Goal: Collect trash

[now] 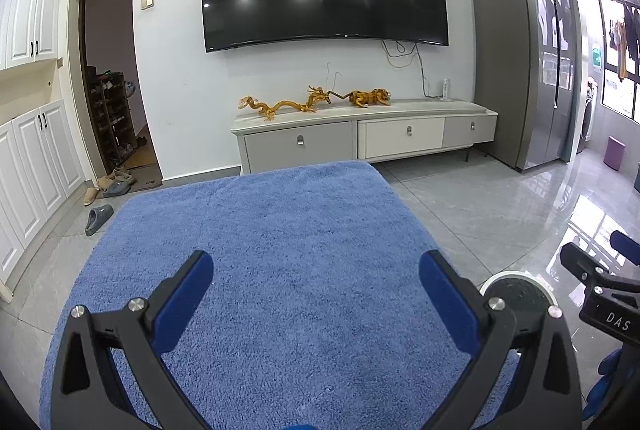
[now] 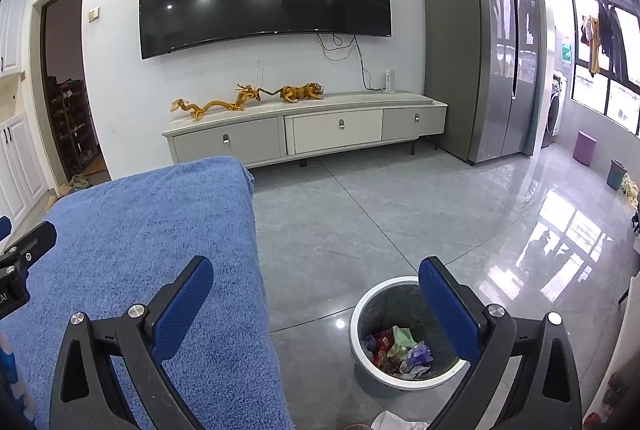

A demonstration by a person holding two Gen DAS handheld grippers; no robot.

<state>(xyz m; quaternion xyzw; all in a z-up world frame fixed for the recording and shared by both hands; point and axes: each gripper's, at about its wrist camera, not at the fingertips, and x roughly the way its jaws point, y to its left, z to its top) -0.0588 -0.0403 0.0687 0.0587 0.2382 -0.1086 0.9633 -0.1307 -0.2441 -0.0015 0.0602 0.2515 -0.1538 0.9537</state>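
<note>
The left gripper (image 1: 316, 294) is being held with its jaws spread wide and nothing between them, above the table (image 1: 280, 230), which is covered by a blue towel. The right gripper (image 2: 316, 294) is likewise being held wide open and empty, positioned over the right edge of the table and the grey tiled floor (image 2: 380, 222). A trash bin (image 2: 362, 318) with a white rim is being seen on the floor just beside the table, below the right finger (image 2: 448, 310) of the right gripper. Crumpled trash (image 2: 396, 348) in red, green and purple is lying inside the trash bin. No trash is being shown on the towel surface. In the left wrist view, the trash bin rim is being partly hidden behind the left gripper's right finger (image 1: 448, 302).
</note>
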